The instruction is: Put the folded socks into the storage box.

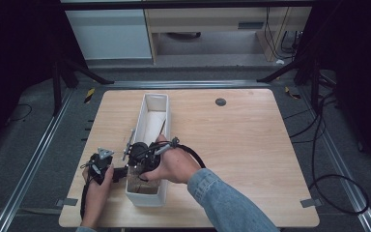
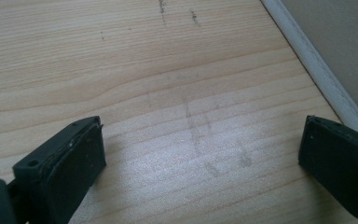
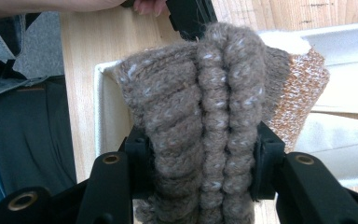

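Observation:
A long white bin (image 1: 162,102) stands lengthwise on the wooden table (image 1: 241,145). My right gripper (image 1: 136,162) hangs over the bin's near end, shut on a folded brown knitted cloth (image 3: 200,116) that bulges up between its jaws. An orange-and-white knitted part (image 3: 303,88) of the cloth shows behind it, over the bin's wall (image 3: 103,112). Brown fabric (image 1: 136,182) lies in the bin's near end under the gripper. My left gripper (image 1: 121,173) rests just left of the bin, jaws wide open over bare wood (image 2: 200,135), with nothing between them. The bin's white rim (image 2: 317,70) runs along its right side.
A thin dark stick (image 1: 163,126) leans inside the bin's middle. A round grommet (image 1: 221,102) sits in the table's far part. The table's right half is bare wood. Black cables (image 1: 328,145) trail on the floor to the right.

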The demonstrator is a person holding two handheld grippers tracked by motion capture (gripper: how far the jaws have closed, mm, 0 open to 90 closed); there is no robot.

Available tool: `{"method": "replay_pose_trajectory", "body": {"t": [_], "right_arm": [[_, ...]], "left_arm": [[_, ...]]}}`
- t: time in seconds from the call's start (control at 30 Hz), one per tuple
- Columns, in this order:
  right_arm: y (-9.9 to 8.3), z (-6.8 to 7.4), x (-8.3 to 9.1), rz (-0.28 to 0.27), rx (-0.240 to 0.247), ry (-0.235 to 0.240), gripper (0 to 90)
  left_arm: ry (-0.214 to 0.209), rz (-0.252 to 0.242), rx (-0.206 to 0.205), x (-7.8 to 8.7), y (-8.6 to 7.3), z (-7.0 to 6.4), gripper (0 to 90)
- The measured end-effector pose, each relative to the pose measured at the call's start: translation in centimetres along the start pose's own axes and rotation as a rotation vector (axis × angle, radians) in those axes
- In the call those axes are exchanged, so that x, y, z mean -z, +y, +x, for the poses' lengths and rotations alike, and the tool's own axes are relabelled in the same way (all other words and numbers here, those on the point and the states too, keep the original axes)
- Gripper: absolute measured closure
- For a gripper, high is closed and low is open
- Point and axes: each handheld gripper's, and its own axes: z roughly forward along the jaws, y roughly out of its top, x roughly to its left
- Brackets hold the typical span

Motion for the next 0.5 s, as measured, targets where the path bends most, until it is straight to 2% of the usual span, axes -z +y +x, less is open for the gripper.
{"method": "replay_pose_trajectory", "body": {"t": [0.3,0.5], "right_arm": [[-0.1,0.1,-0.4,0.002,-0.005,-0.001,53.6],[-0.3,0.1,-1.5,0.027,-0.007,-0.001,53.6]], "left_arm": [[0.0,0.0,0.0,0.0,0.0,0.0,0.0],[0.0,0.0,0.0,0.0,0.0,0.0,0.0]]}}
